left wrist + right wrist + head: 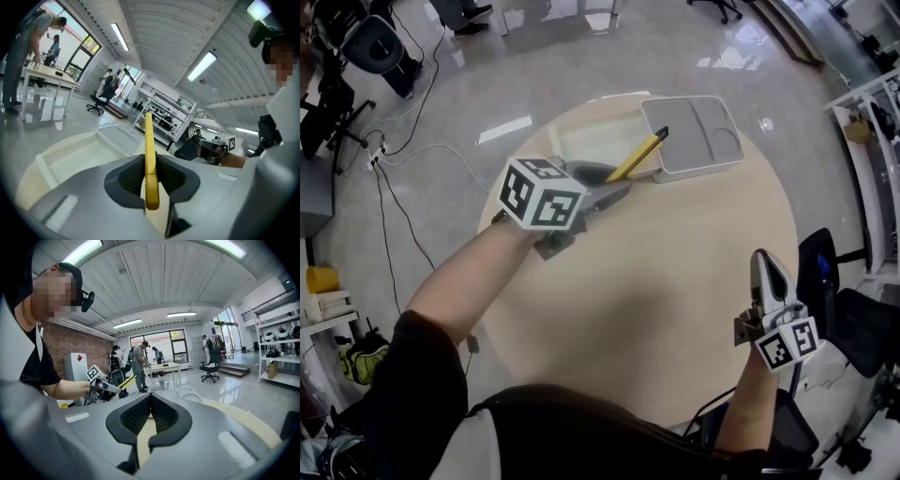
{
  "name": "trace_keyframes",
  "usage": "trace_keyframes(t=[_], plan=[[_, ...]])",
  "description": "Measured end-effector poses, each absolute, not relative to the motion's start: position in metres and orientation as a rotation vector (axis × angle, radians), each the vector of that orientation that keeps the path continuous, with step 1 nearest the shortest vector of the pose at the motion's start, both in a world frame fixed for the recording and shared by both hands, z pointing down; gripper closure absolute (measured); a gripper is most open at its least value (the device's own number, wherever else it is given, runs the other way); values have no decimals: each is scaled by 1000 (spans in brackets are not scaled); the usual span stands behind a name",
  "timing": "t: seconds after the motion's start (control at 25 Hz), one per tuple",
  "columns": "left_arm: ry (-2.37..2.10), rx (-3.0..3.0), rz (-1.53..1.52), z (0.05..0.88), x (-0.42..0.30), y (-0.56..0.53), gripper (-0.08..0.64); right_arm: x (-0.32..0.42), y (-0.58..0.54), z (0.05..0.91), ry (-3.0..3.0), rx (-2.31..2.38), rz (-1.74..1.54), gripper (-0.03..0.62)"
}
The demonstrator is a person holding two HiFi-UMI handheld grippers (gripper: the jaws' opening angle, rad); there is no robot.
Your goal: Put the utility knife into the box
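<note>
Holding the yellow utility knife (642,153) by its rear end, I am gripping with my left gripper (614,186) over the far part of the round table (656,281). Its jaws are standing only narrowly apart, pads pressing on both flat sides of the handle, while the dark tip is pointing up and away toward the far edge. The knife is hanging in the air, not yet in the box (586,141), the pale open container at the table's far edge. Its grey-white lid (694,141) is lying just beside it to the right, and the knife's tip is showing over the lid's near-left corner.

My right gripper (763,262) is idling at the near right edge — jaws together, nothing between them.

To do this step well, I am judging that the handle needs swinging left, off the lid and over the open box. The tip then needs dipping so the knife lies along the box's length. Releasing should wait until the knife is resting on the box floor — a release from height could bounce it out or nudge the light box.
</note>
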State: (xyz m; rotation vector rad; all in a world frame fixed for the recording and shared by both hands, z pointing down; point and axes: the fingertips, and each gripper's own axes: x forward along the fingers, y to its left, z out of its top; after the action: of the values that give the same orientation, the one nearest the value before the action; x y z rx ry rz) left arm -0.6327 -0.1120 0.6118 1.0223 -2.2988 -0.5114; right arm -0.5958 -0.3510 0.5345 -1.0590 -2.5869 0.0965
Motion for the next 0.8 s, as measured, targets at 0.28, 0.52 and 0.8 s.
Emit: trace_keyframes(t=[0.28,0.52,0.8], plan=[[-2241,875,-350,674,-682,-81,491,-618,-338,577,-2528,-1083,113,577],[-2091,780,-232,724,-716,-76,491,-631,-351,606,-2485,-1061,134,577],[-1967,717,-67,762,-732,-54,491,-640,-338,622,-2467,-1070,157,577]])
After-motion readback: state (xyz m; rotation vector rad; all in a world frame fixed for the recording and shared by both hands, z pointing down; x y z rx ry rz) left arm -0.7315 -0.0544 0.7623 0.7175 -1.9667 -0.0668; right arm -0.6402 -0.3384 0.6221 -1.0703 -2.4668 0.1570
